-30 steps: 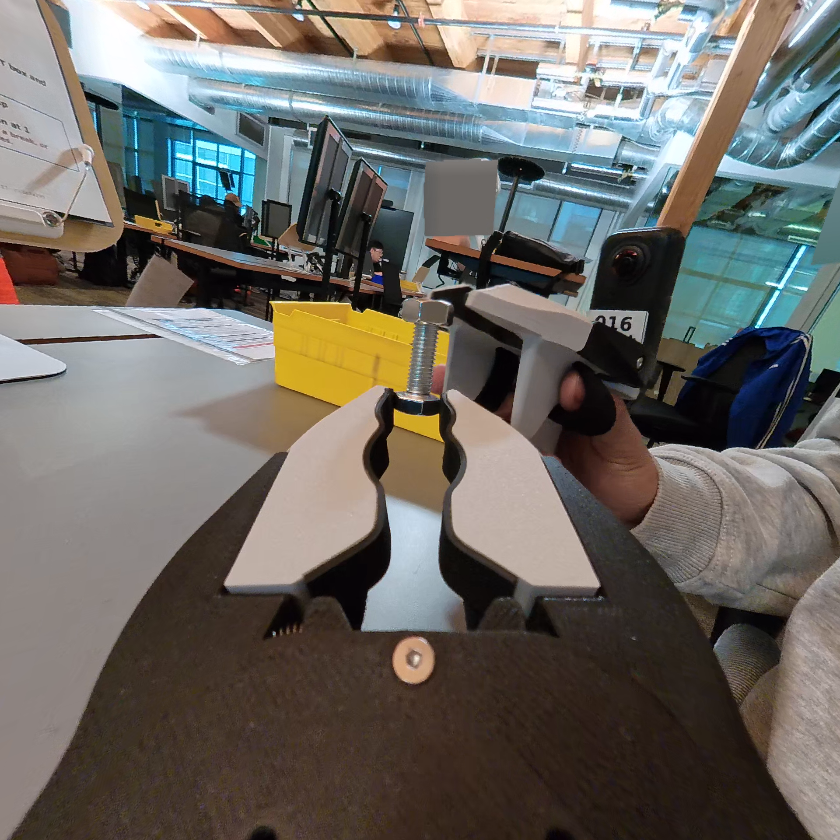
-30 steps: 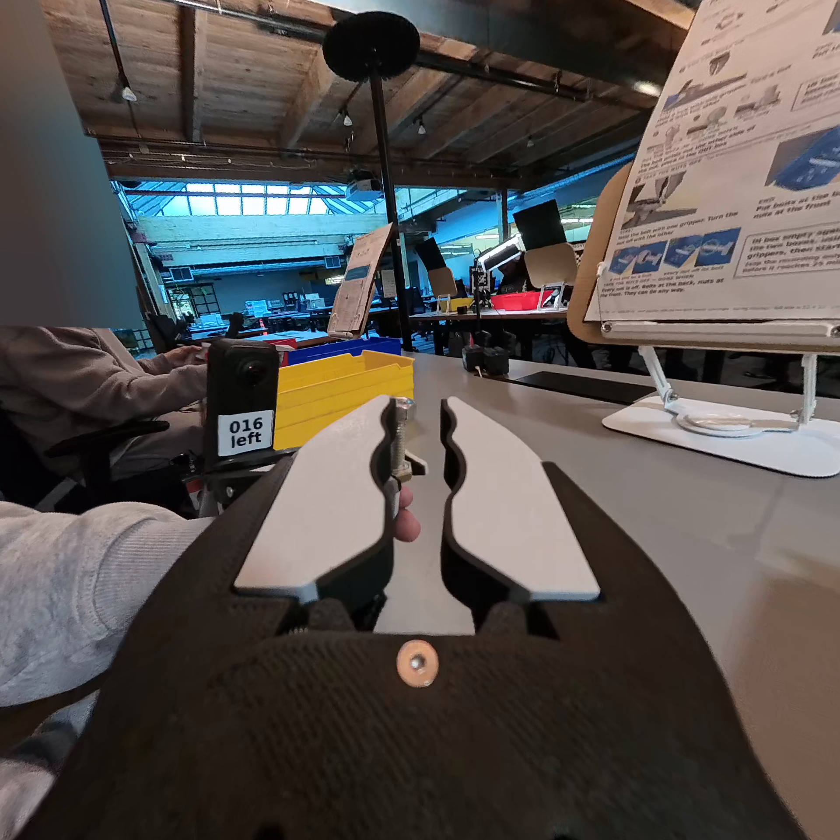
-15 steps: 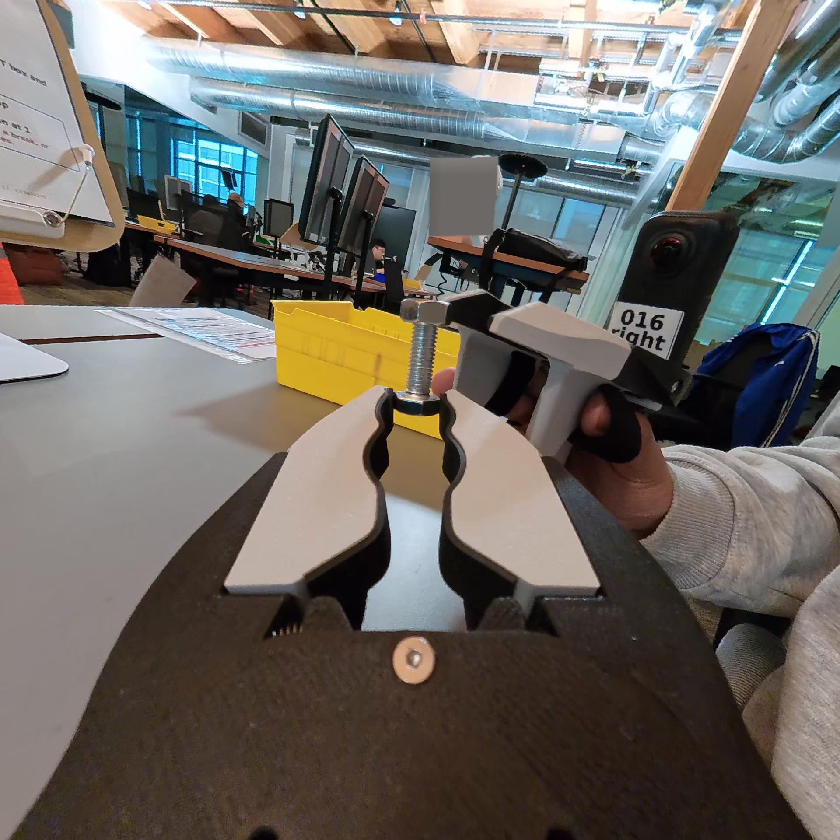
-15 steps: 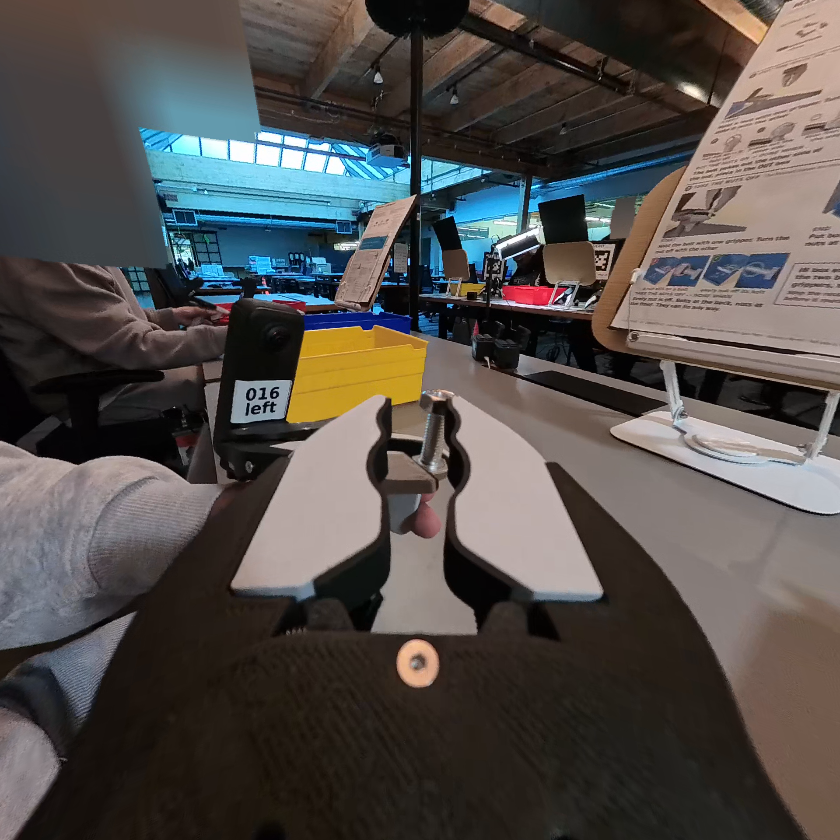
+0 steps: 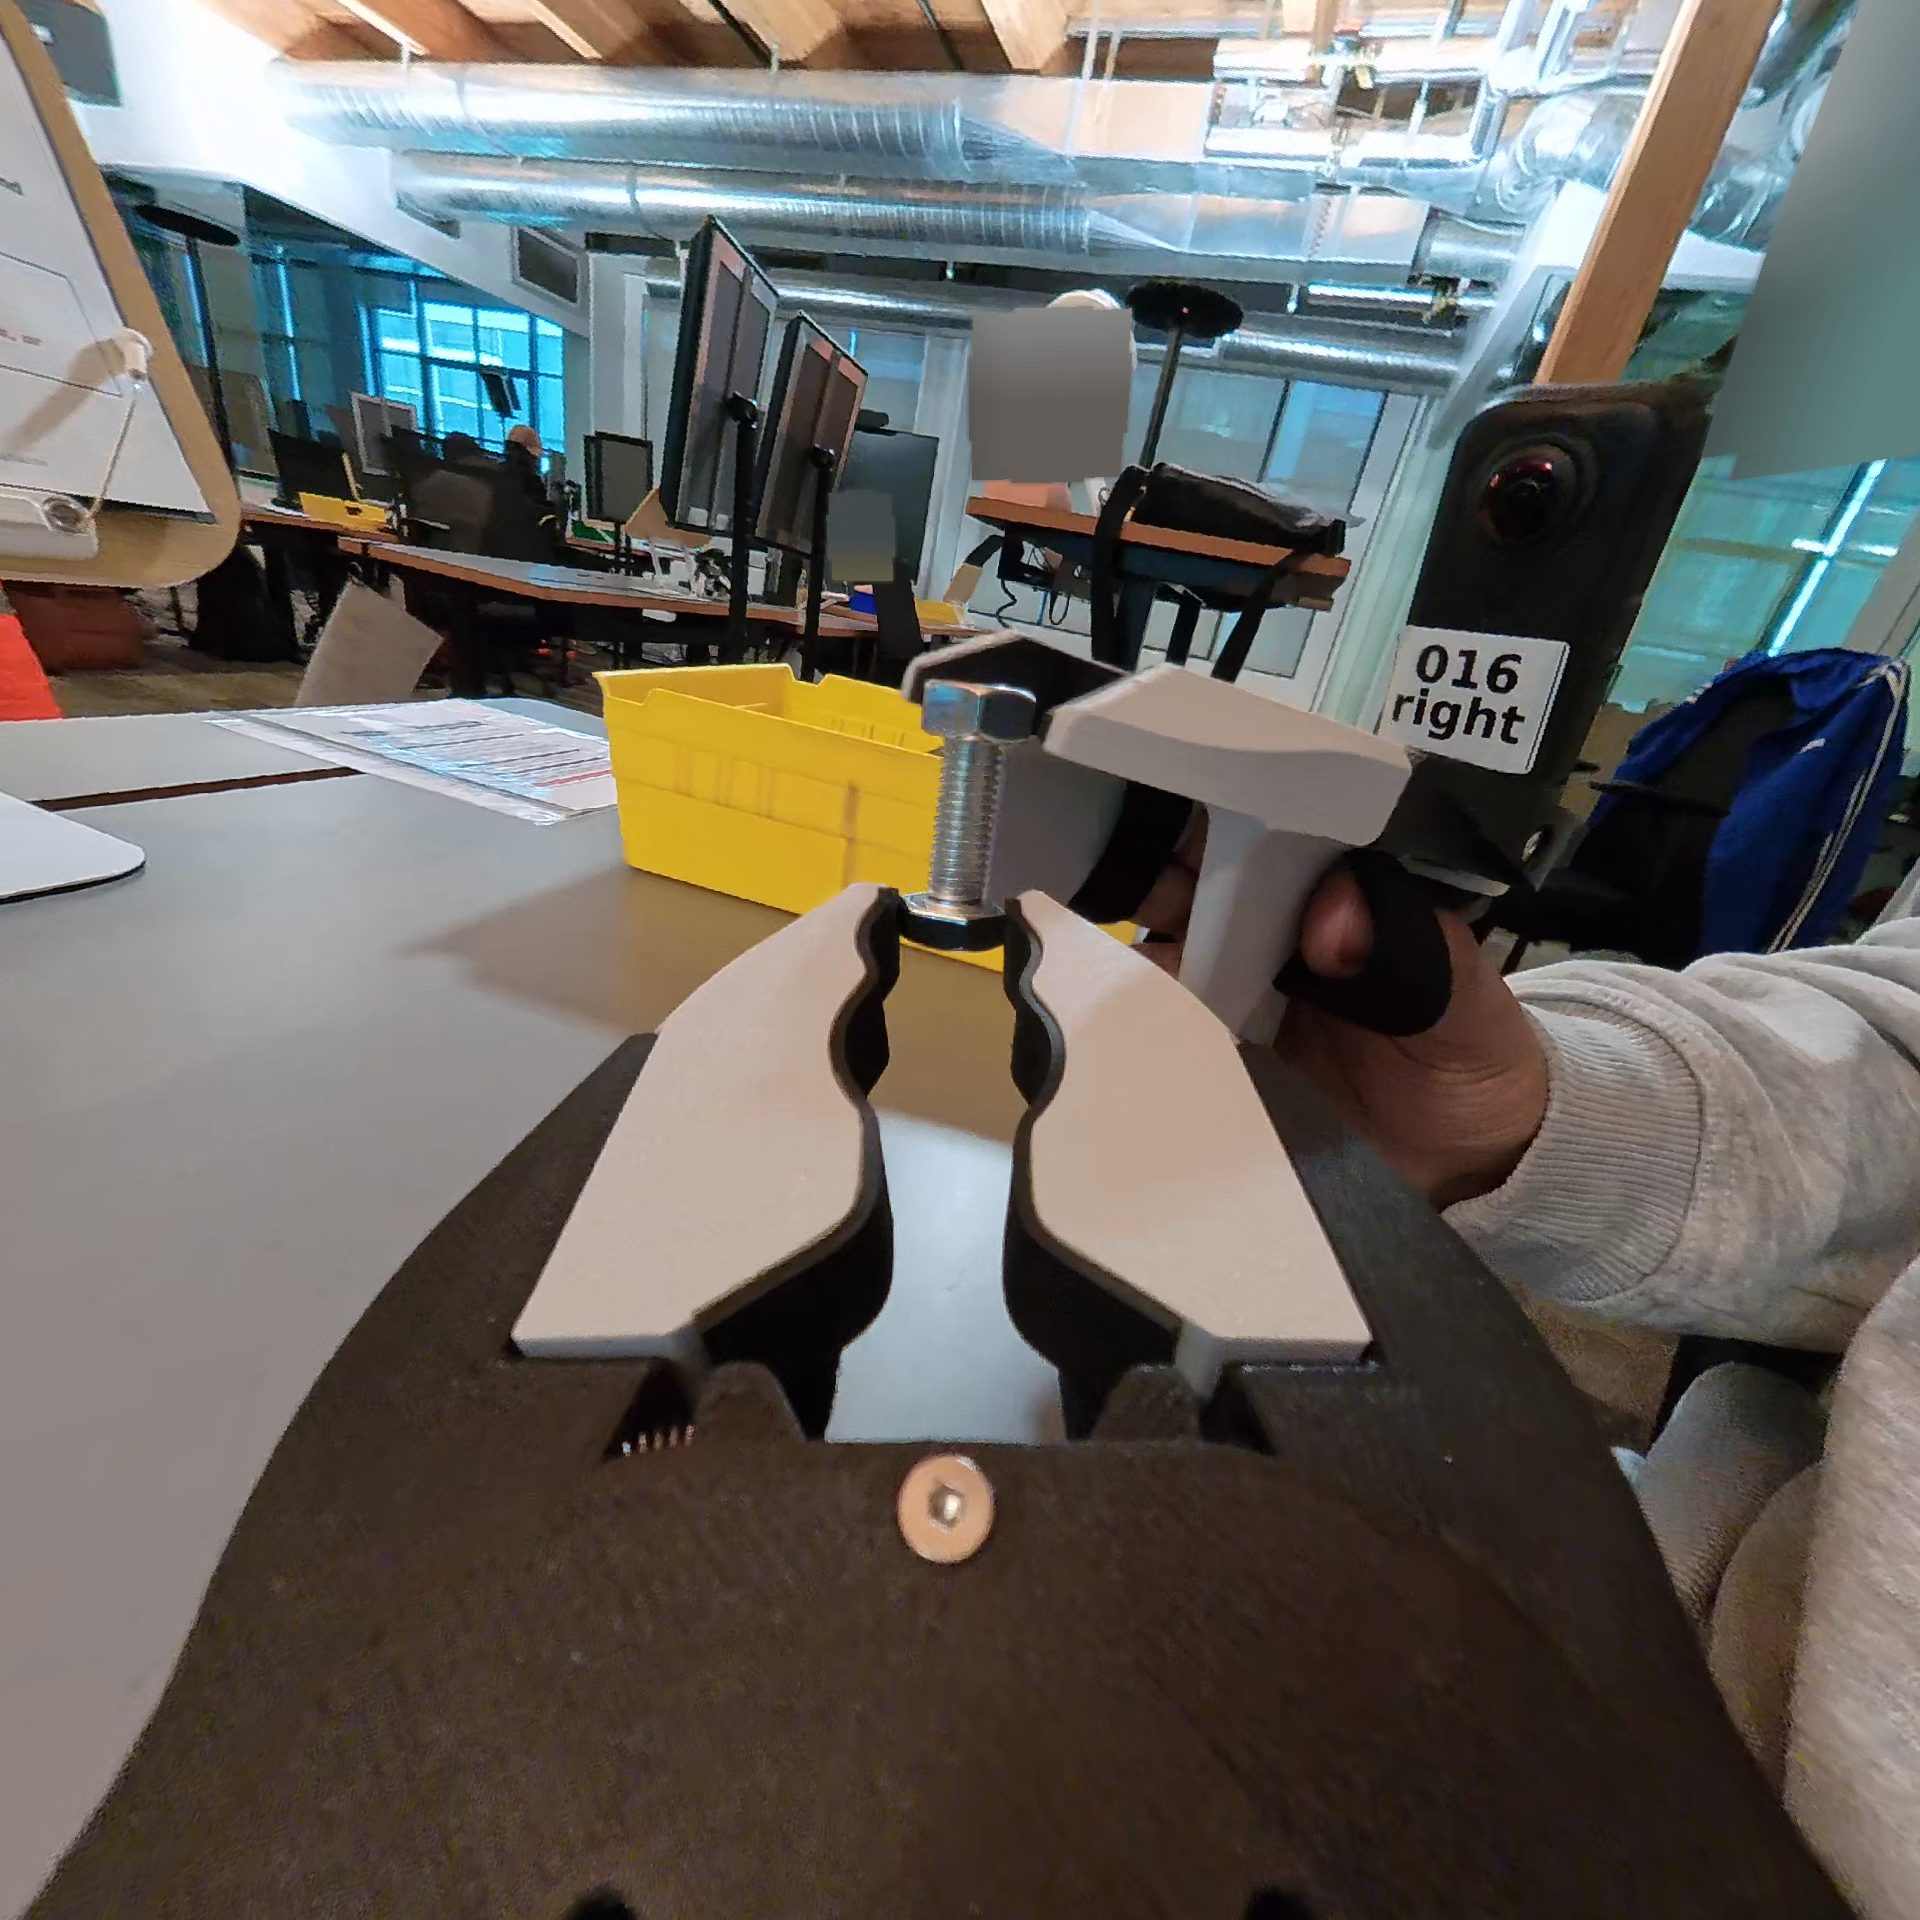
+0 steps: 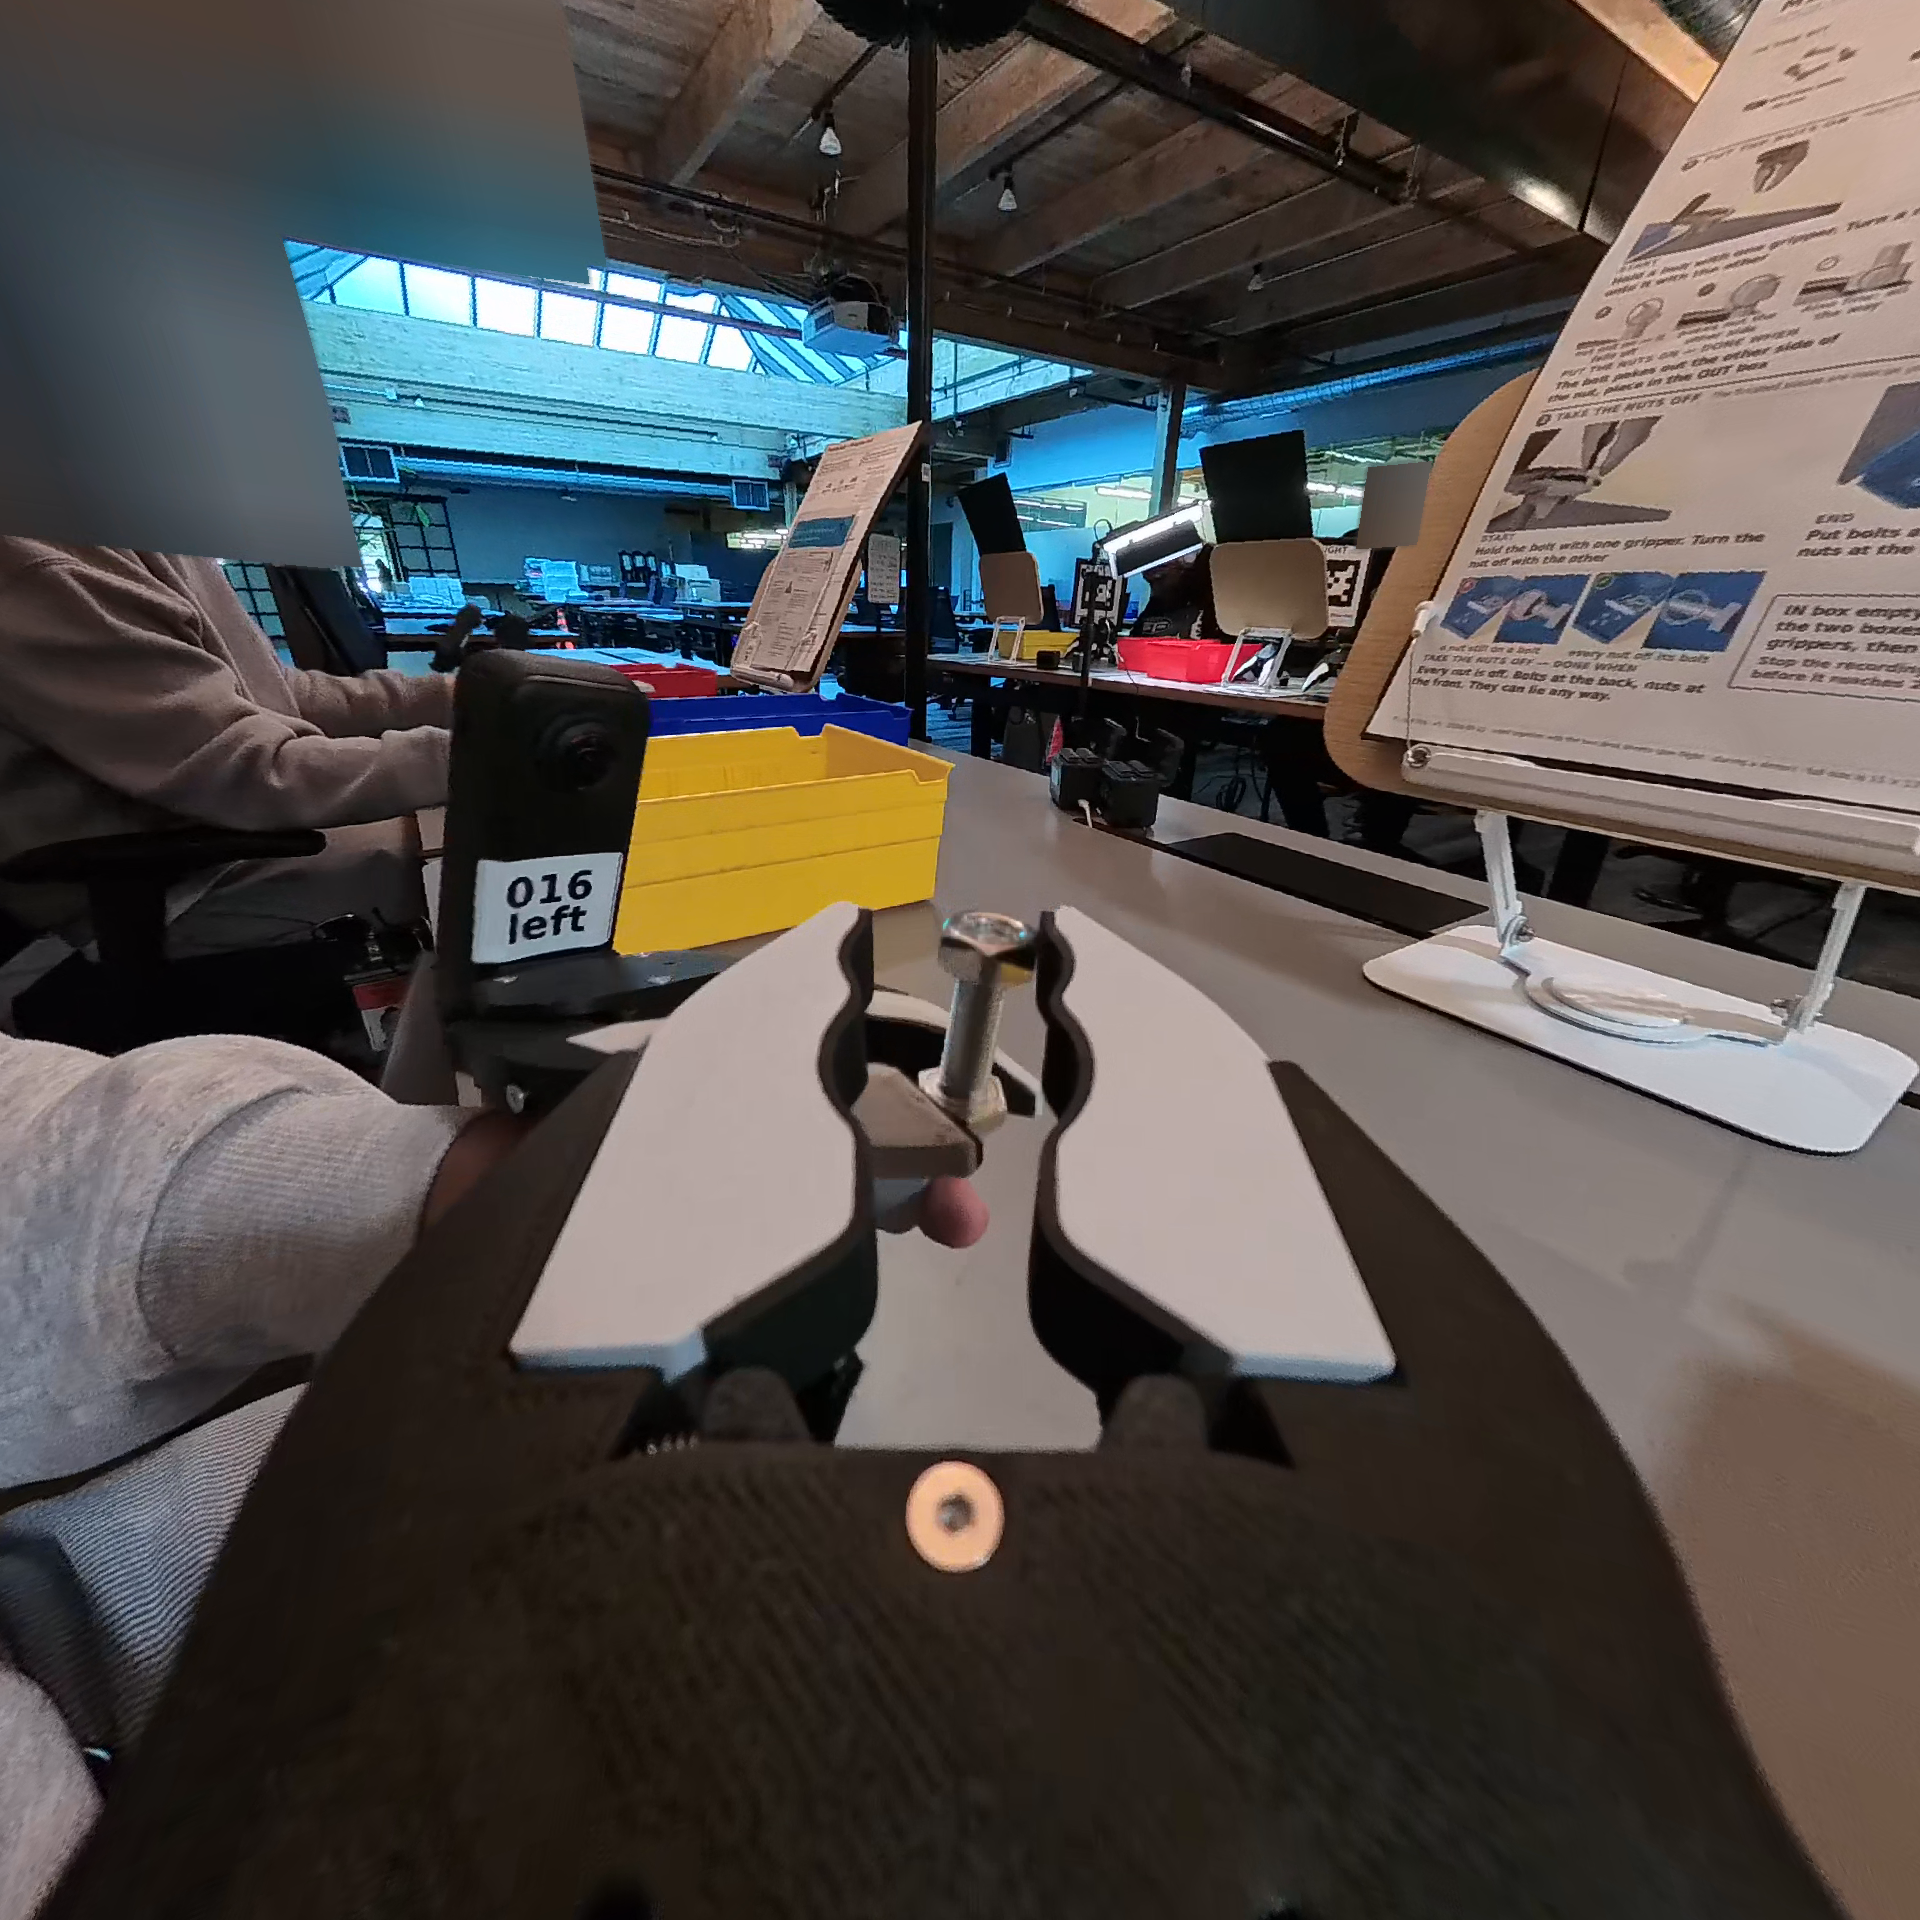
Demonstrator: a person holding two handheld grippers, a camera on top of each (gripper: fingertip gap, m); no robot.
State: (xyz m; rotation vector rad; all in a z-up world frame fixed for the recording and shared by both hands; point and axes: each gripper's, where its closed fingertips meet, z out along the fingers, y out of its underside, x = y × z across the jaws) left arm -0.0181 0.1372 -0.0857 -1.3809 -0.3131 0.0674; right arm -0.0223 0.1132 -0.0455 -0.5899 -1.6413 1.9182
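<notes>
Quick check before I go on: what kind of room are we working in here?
Likely an open-plan workshop or lab office: rows of desks with monitors, exposed ceiling ducts, and yellow parts bins and an instruction sheet stand on the grey table.

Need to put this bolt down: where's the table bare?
Bare grey table left of the left gripper, up to the yellow bin, and between bin and white stand base. Crowded around the bolt and right gripper.
</notes>
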